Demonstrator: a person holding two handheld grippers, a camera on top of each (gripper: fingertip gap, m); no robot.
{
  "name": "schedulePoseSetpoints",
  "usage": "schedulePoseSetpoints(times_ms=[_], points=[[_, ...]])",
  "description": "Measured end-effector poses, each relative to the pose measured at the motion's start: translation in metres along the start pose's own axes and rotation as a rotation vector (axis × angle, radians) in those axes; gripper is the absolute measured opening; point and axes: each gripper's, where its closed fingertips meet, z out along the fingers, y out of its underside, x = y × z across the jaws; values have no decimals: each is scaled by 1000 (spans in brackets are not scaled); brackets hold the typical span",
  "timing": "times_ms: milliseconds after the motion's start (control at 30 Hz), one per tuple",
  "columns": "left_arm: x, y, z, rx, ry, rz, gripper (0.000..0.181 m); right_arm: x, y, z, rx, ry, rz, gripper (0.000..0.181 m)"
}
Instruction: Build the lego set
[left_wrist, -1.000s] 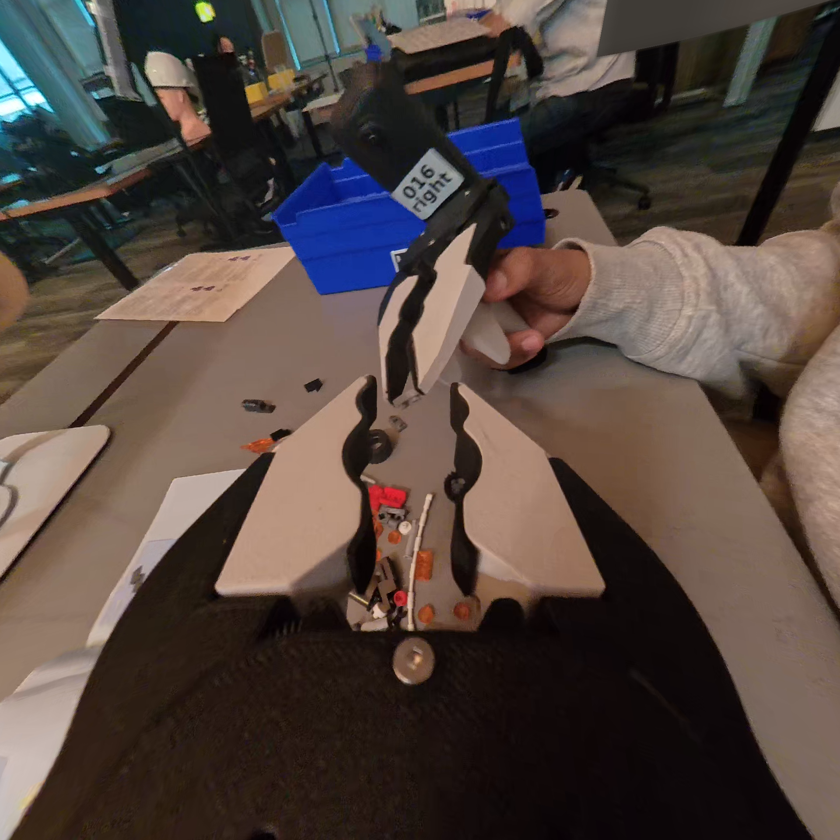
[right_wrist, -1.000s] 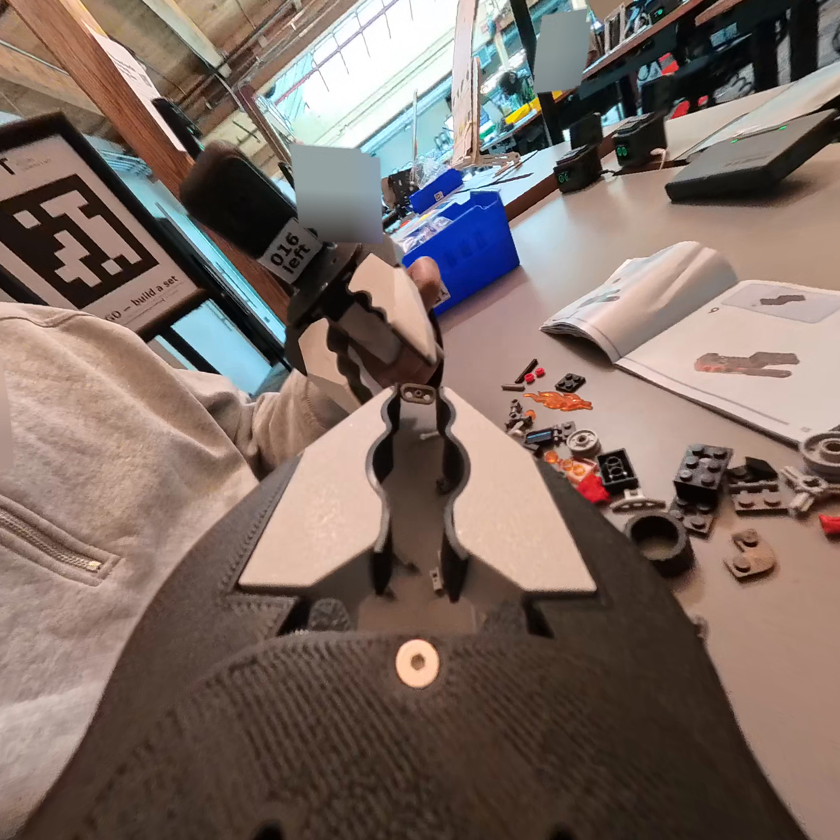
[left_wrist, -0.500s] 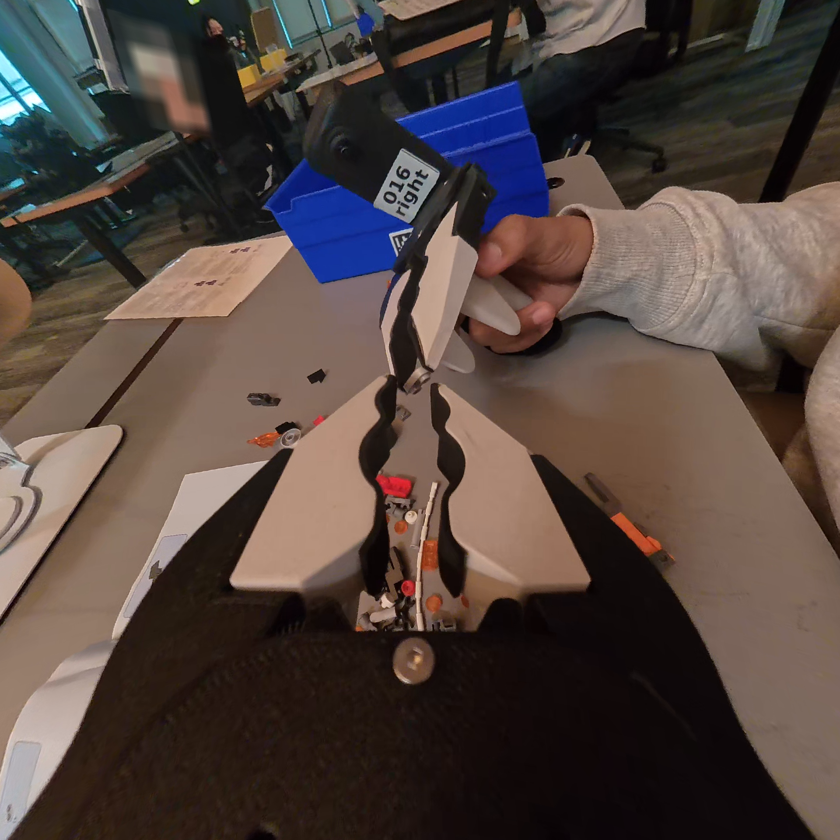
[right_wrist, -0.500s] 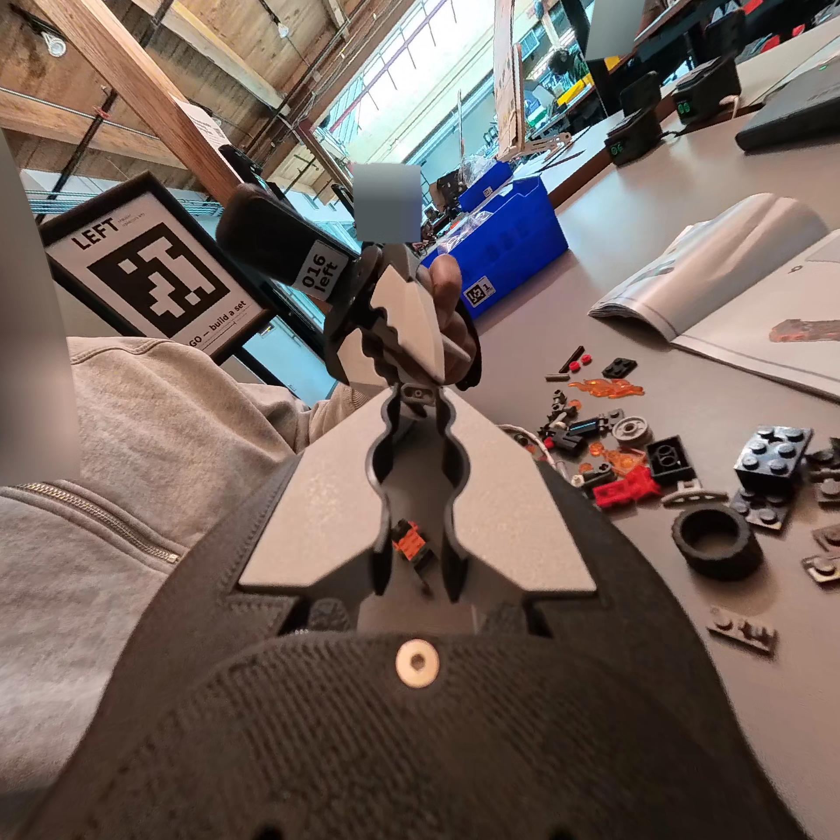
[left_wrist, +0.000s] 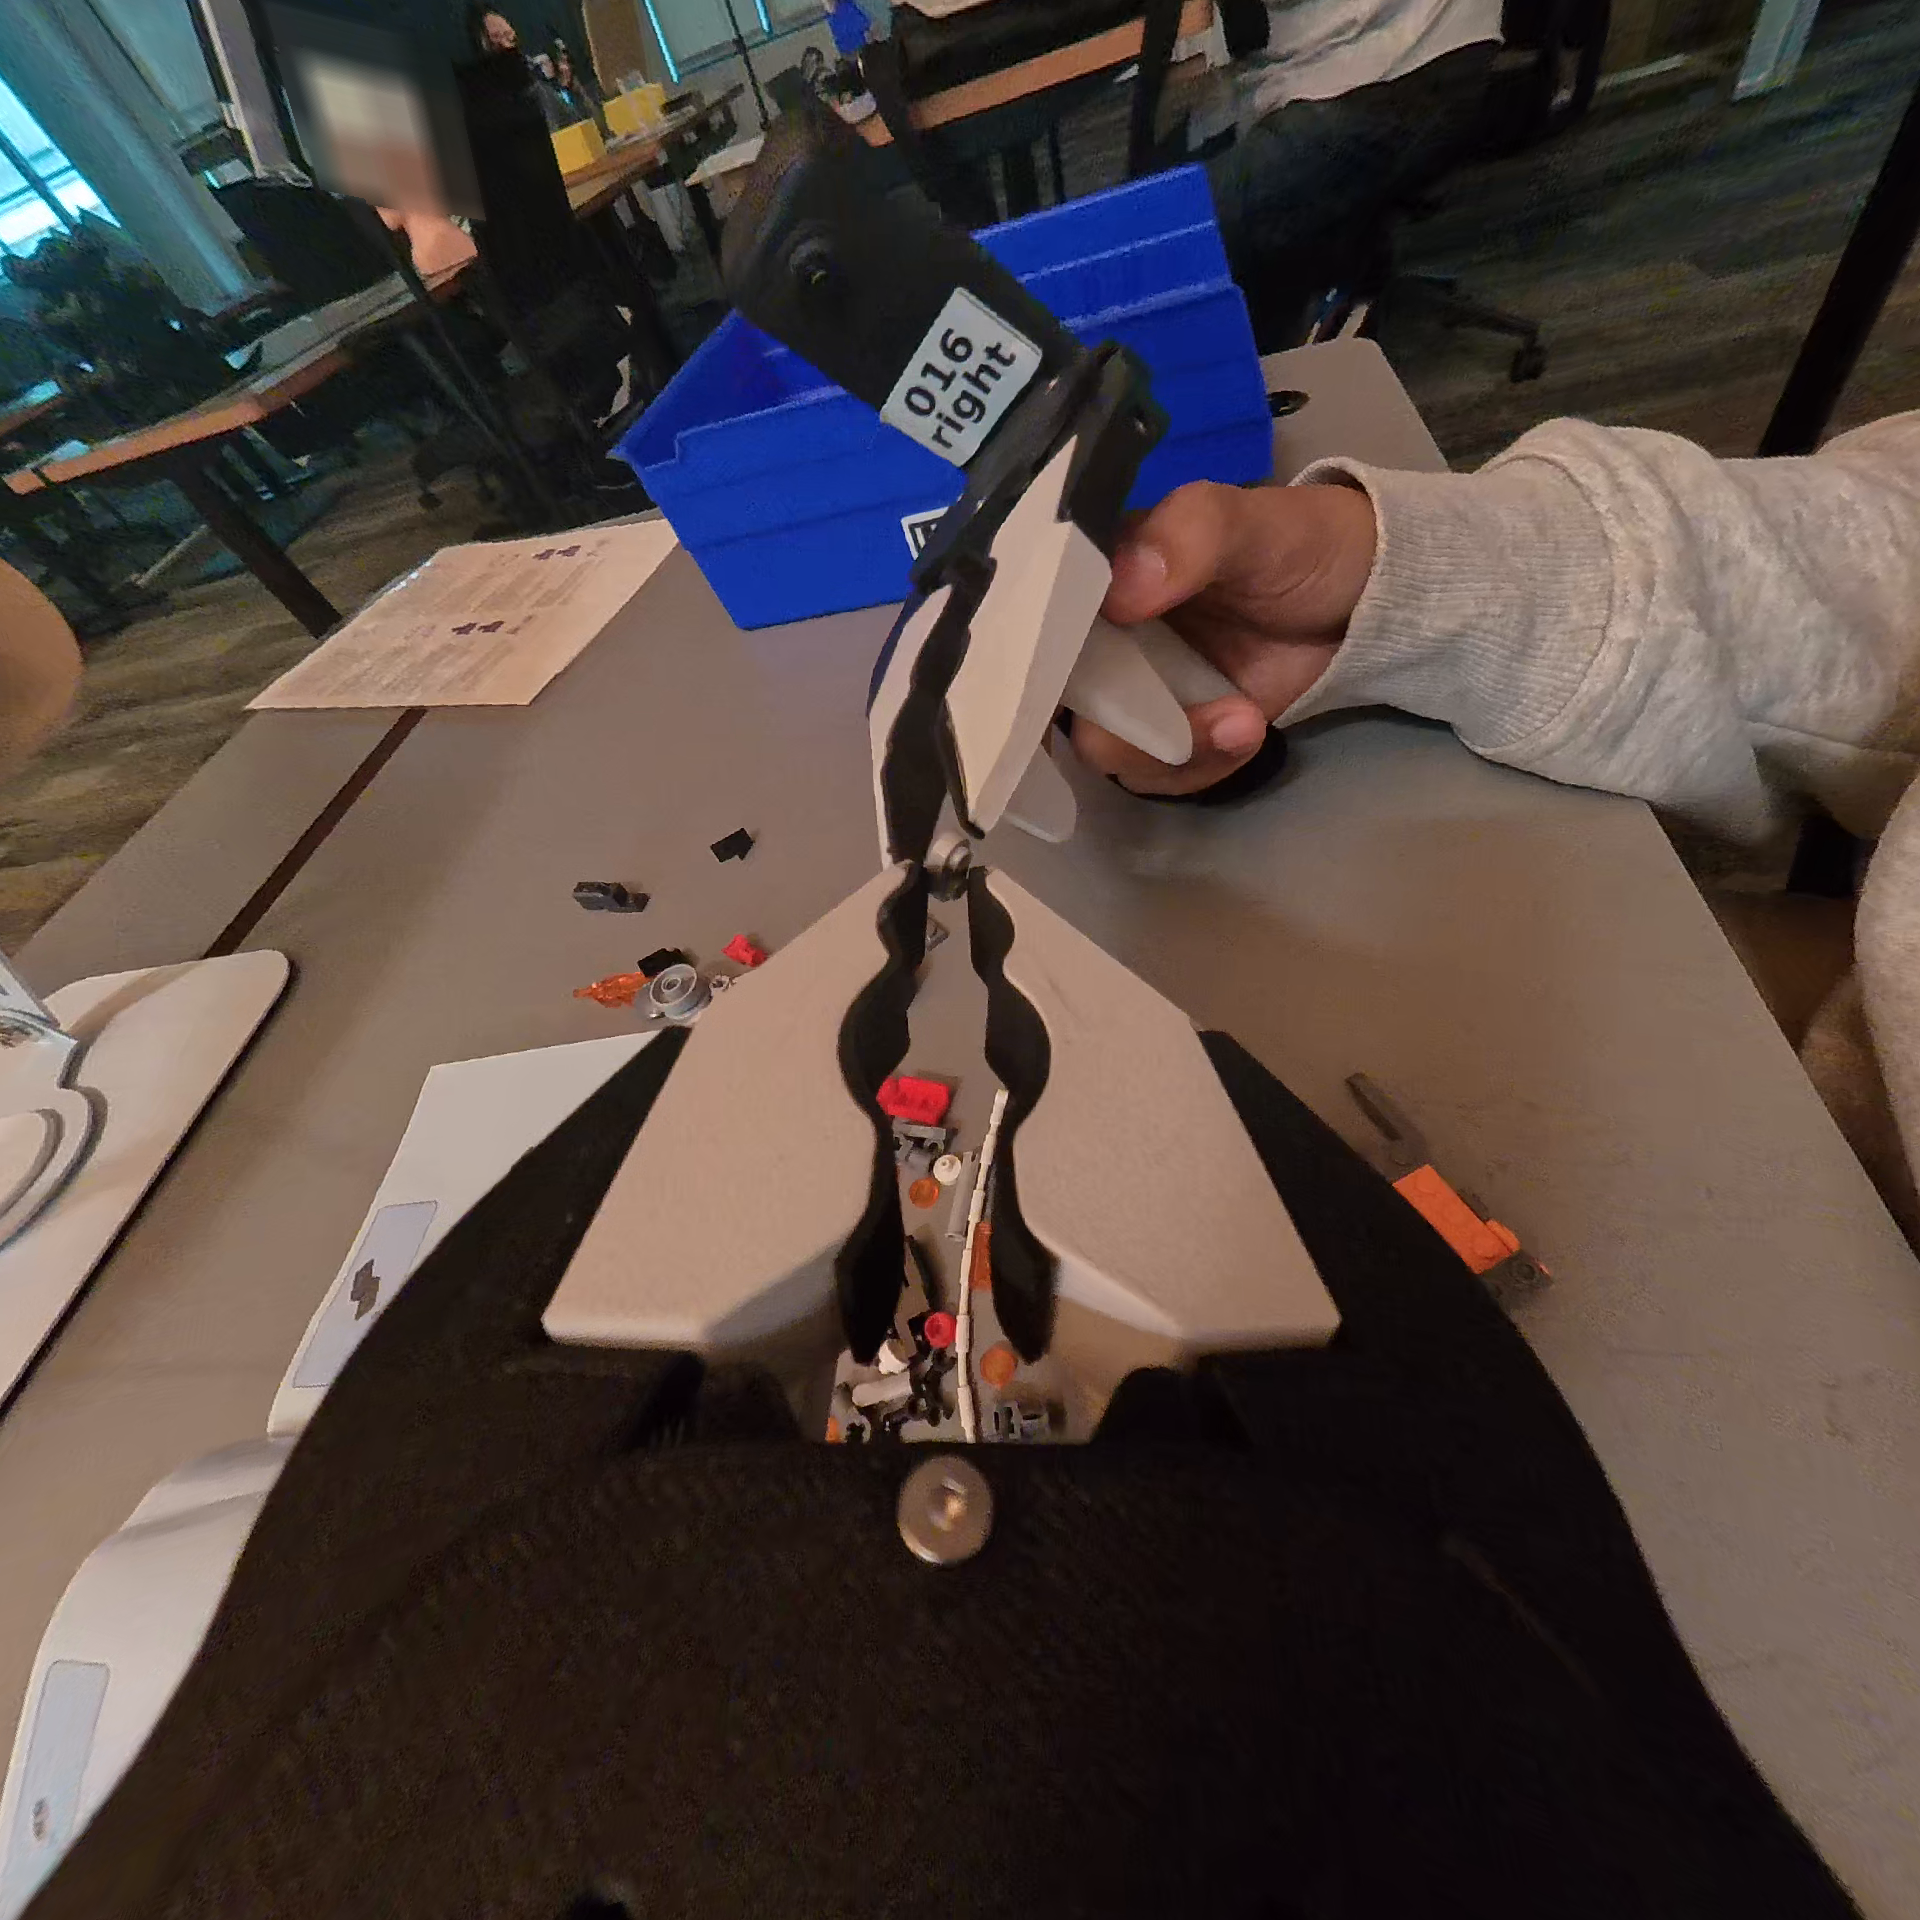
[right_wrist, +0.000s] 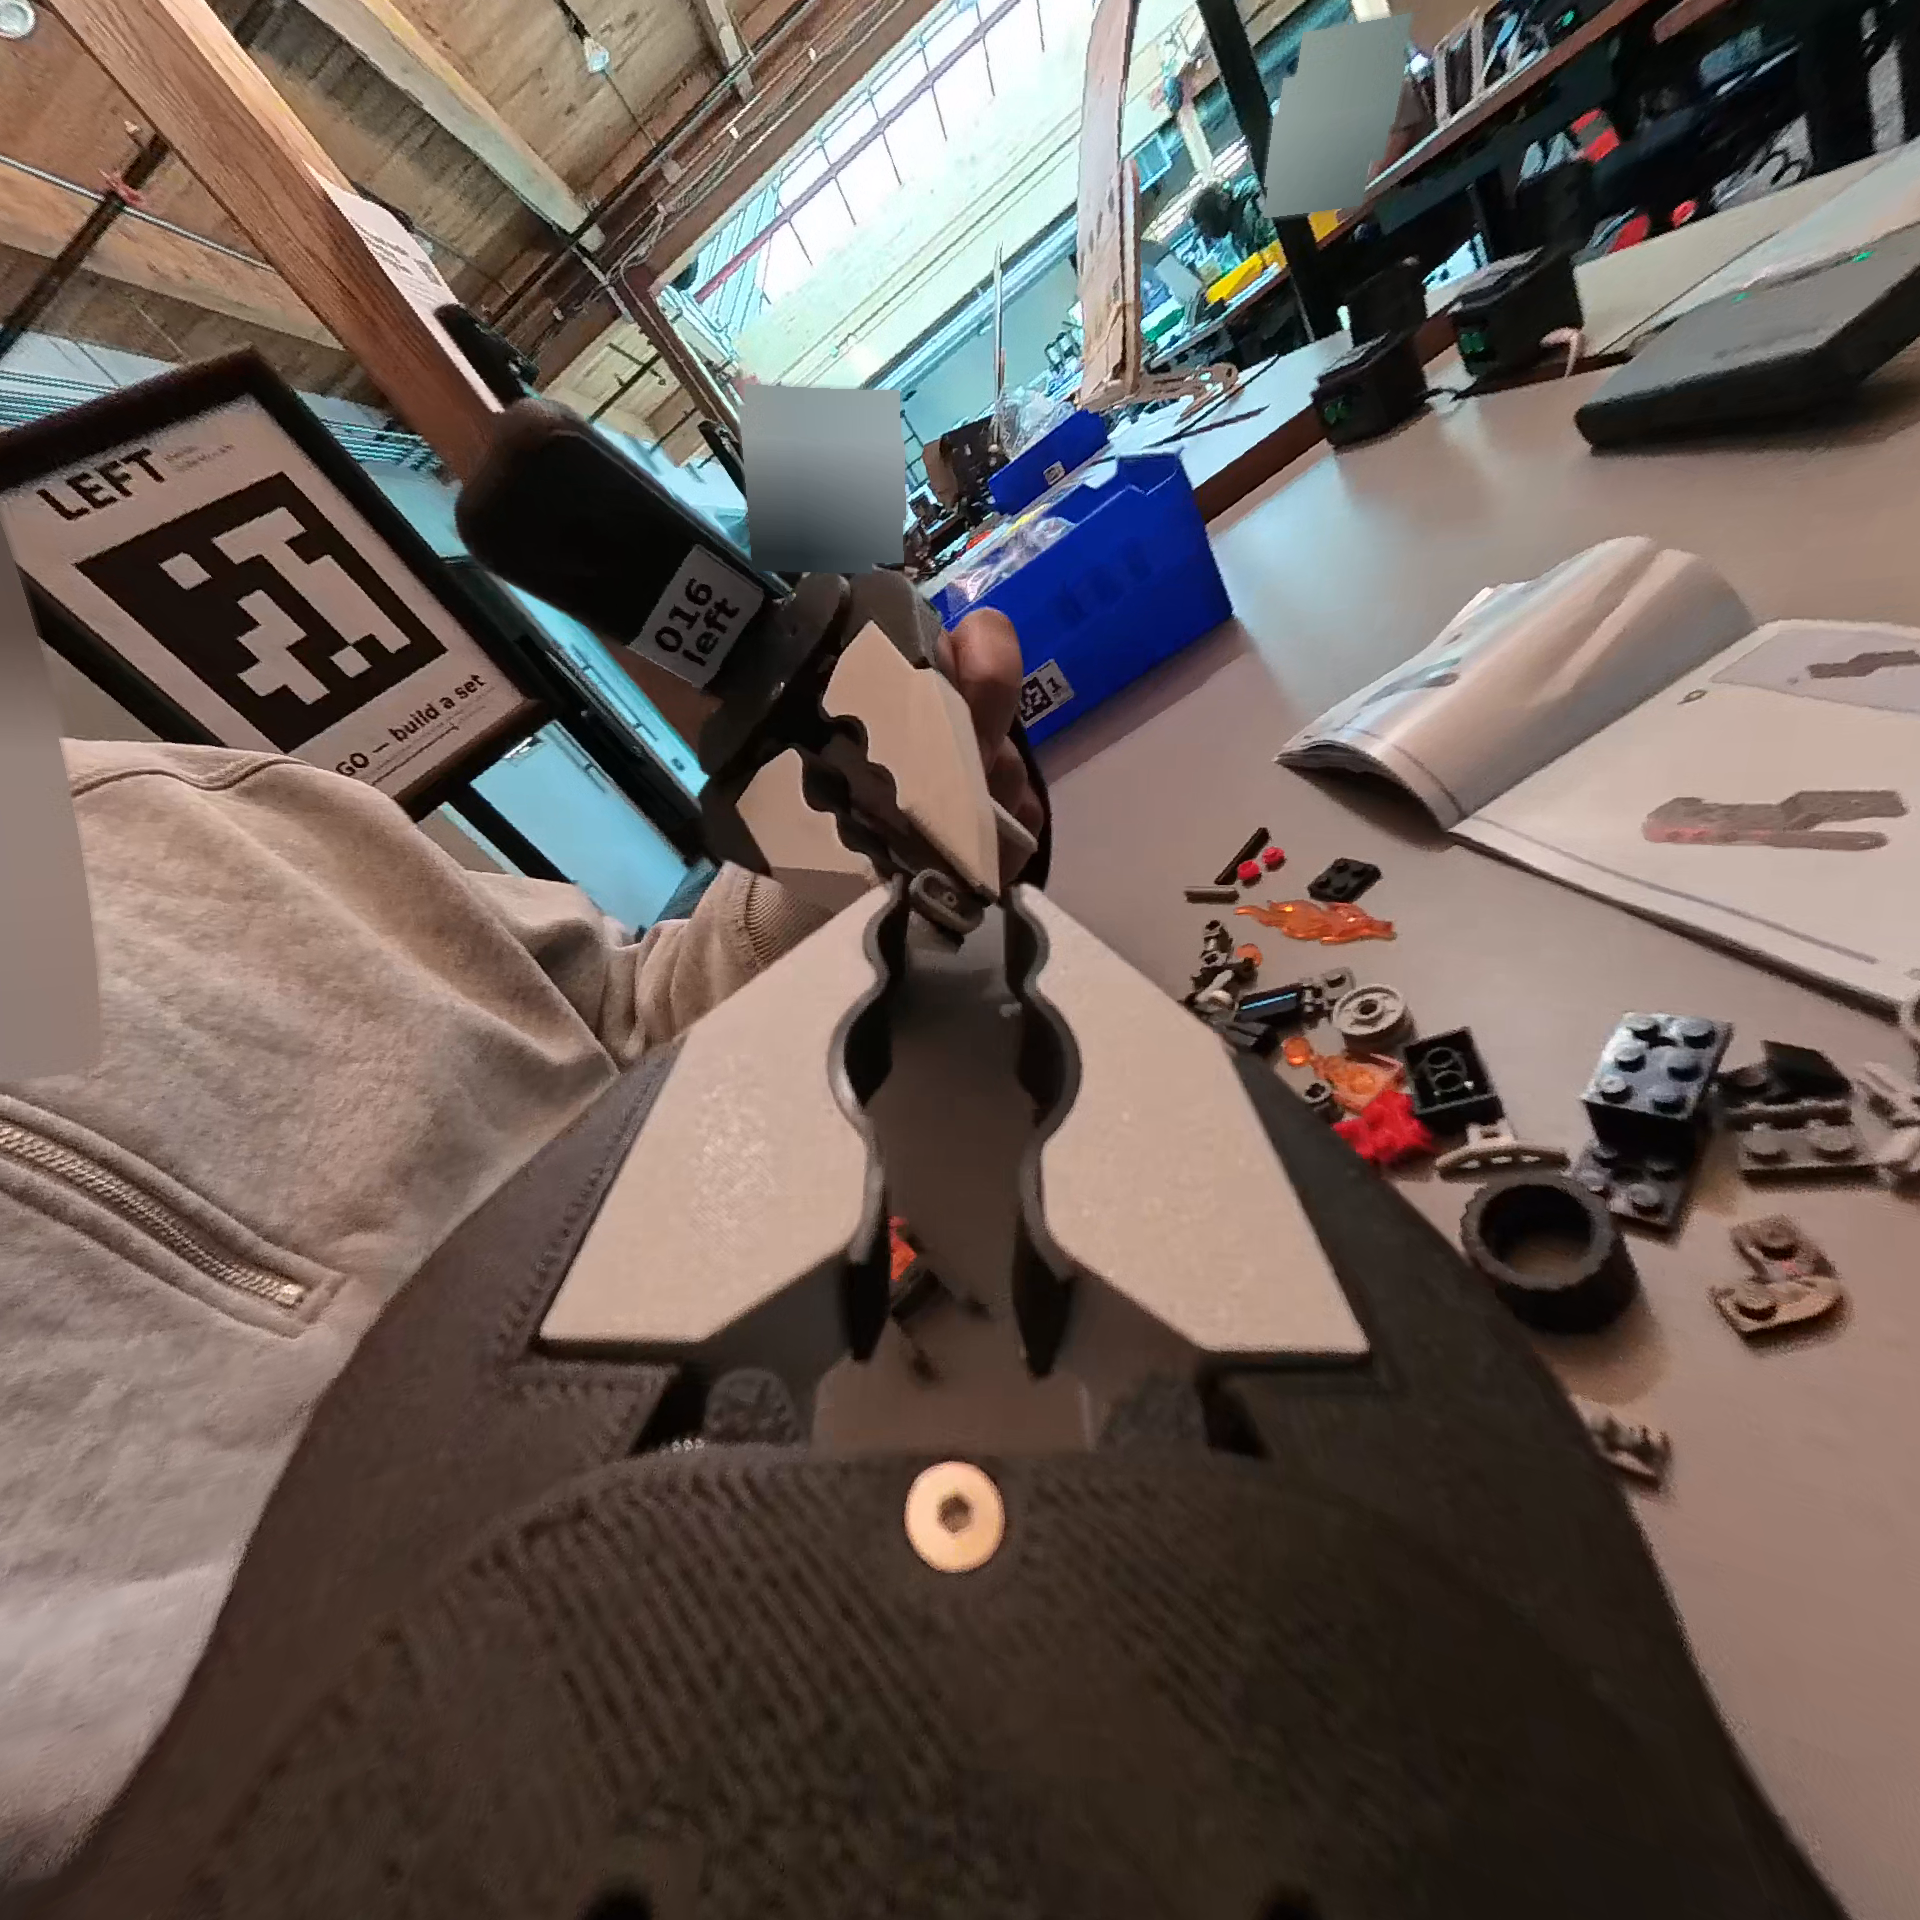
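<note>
Both tongs now meet tip to tip above the bench (left_wrist: 1403, 987): the left tongs (left_wrist: 943, 873) have narrowed onto a small grey piece (left_wrist: 948, 864) that the right tongs (right_wrist: 951, 906) also pinch, likely a handover. Loose bricks (right_wrist: 1652, 1070) lie right.

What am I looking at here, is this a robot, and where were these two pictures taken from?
No robot: a person holds a two-fingered gripper in each hand, each with a camera looking along its jaws. One picture looks out from the left gripper, the other from the right gripper. Both pairs of jaws seem closed on one small grey piece, held above the grey table. On it lie loose lego pieces, a black tyre, an open instruction booklet and a blue bin.
</note>
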Motion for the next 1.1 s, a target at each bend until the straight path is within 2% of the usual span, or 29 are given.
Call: schedulePoseSetpoints(times_ms=[33, 167, 300, 367, 467, 567, 667, 767, 900, 1100], points=[[0, 0, 0, 1, 1, -7, 7, 1, -1, -1, 6, 14, -14, 17], [-11, 3, -1, -10, -27, -82, 7, 19, -7, -5, 13, 192, -162, 28], [-29, 23, 0, -71, -32, -329, 7, 31, -17, -13, -31, 481, -560, 33], [-29, 31, 1, -76, 42, -517, 7, 31, -19, -13, -78, 608, -798, 34], [-21, 28, 2, -16, 208, -784, 7, 27, -14, -5, -160, 743, -1119, 30], [-19, 28, 1, 7, 266, -893, 6, 24, -1, 8, -260, 776, -1357, 23], [-18, 40, 4, -64, 233, -884, 6, 33, 14, 15, -391, 792, -1438, 26], [-16, 41, 4, -75, 243, -878, 6, 41, 23, 16, -473, 798, -1459, 29], [-12, 48, 6, -130, 242, -849, 7, 44, 28, 17, -507, 791, -1461, 27], [-5, 52, 9, -165, 261, -820, 7, 48, 34, 17, -555, 784, -1482, 15]])
